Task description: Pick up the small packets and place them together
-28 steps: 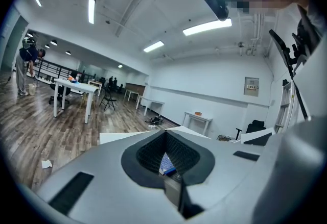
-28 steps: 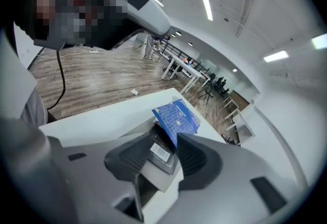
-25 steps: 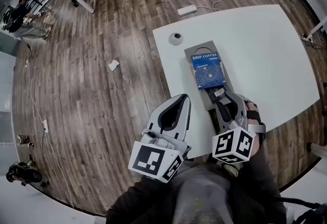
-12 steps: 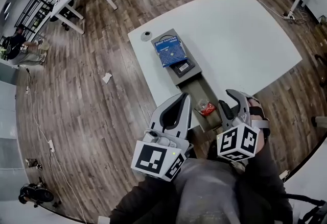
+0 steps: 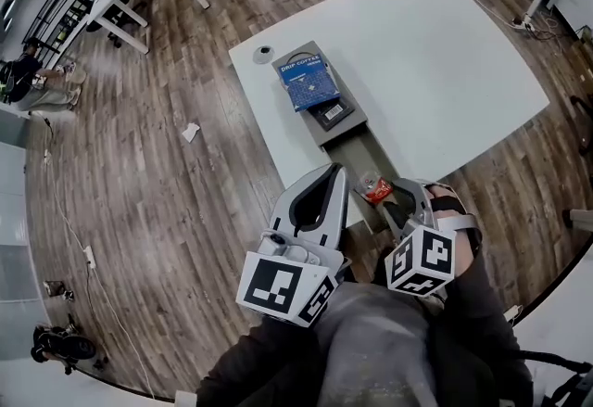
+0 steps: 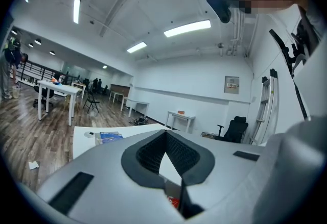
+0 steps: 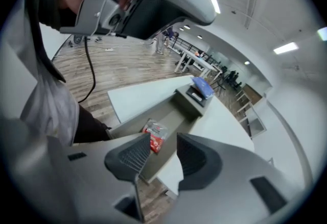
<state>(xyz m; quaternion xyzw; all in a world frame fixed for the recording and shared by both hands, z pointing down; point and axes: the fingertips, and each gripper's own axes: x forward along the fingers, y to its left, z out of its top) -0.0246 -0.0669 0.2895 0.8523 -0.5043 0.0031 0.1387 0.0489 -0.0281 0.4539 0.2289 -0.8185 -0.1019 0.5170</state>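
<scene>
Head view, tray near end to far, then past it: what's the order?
red packet → black packet → blue coffee packet → table grommet

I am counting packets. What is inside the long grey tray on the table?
The grey tray holds a blue drip coffee packet, a black packet next to it, and a small red packet at the near end. Anything under them is covered.

Tray (image 5: 357, 153) on the table (image 5: 445, 53); small packet (image 5: 375, 188) in its near end (coffee pack (image 5: 309, 85) at the far end)
</scene>
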